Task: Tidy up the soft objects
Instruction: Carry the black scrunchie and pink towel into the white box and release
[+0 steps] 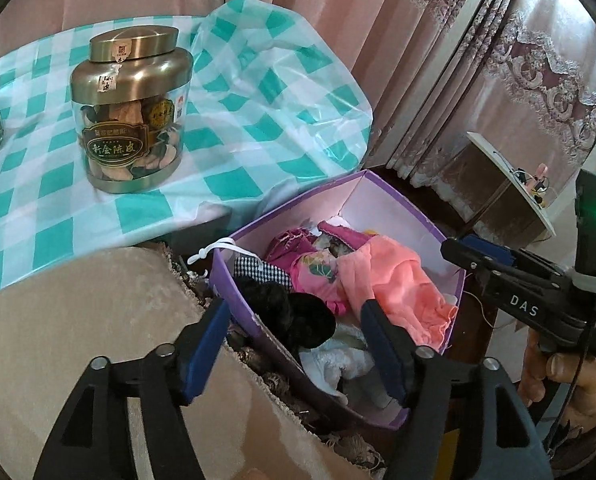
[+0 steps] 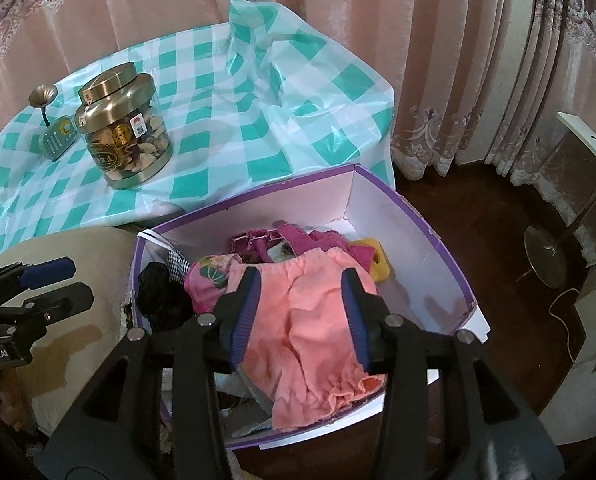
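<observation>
A purple box [image 1: 234,292] [image 2: 450,264] holds several soft items: a salmon-pink garment [image 1: 402,284] [image 2: 306,328], a magenta cloth [image 1: 294,240] [image 2: 298,238], a floral pink piece [image 1: 314,276] [image 2: 208,276], a black fuzzy item [image 1: 294,316] [image 2: 160,292], white fabric [image 1: 338,360] and a yellow item [image 2: 378,260]. My left gripper [image 1: 294,344] is open above the box's near-left edge, empty. My right gripper [image 2: 298,312] is open above the salmon garment, not closed on it. It also shows in the left wrist view [image 1: 482,252].
A table with a teal checked cloth [image 1: 226,120] [image 2: 238,120] stands behind the box, bearing a gold-lidded jar [image 1: 130,112] [image 2: 124,124]. A beige cushion [image 1: 78,340] lies left of the box. Pink curtains [image 2: 378,40] hang behind. A lamp base [image 2: 548,256] sits on the dark floor.
</observation>
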`<state>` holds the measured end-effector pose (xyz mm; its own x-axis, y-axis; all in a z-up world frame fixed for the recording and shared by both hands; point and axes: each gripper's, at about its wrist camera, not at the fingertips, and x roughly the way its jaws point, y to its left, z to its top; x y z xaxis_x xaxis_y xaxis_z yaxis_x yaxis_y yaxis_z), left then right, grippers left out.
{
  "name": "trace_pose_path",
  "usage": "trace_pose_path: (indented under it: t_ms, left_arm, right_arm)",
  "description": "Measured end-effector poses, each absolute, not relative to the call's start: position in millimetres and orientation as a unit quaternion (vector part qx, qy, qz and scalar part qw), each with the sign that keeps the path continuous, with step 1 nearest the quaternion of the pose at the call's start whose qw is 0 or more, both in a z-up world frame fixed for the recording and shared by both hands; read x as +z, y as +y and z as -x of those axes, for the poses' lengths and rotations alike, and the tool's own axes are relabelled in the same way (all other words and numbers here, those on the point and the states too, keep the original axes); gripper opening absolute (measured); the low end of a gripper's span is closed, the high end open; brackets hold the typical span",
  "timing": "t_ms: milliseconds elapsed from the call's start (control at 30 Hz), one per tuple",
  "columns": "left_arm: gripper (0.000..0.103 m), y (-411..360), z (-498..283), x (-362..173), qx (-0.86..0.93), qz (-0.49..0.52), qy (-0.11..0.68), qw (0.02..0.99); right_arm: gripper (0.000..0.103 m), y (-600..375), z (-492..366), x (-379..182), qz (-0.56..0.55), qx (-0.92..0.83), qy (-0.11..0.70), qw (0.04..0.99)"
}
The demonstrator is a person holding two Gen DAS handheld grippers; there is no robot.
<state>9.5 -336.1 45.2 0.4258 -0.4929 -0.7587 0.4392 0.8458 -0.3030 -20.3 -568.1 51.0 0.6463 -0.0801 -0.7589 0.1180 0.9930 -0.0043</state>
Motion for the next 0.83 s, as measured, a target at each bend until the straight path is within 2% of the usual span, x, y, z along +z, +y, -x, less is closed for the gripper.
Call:
trace_pose_path:
  t_ms: [133, 300, 533, 833]
  left_arm:
    - [0.083, -338.5, -8.1, 44.4, -0.276, 0.027, 0.465, 0.841]
    - [0.086, -344.4, -4.5, 43.6, -0.28, 0.013, 0.467, 0.839]
    - [0.101, -348.4, -1.8, 44.5, -0.289, 0.014, 0.463, 0.838]
    - [0.102, -362.4, 5.5, 38.8, -0.329, 0.01, 0.468, 0.82]
  right_arm:
    - [0.047, -567.7, 23.3, 51.1, -0.024, -0.055, 0.417, 0.907]
    - [0.047, -568.6, 24.3, 50.3, -0.026, -0.055, 0.419, 0.906]
    - [0.047, -570.4, 26.1, 48.5, -0.027, -0.055, 0.42, 0.905]
    - [0.047, -574.0, 27.2, 47.5, -0.032, -0.059, 0.423, 0.904]
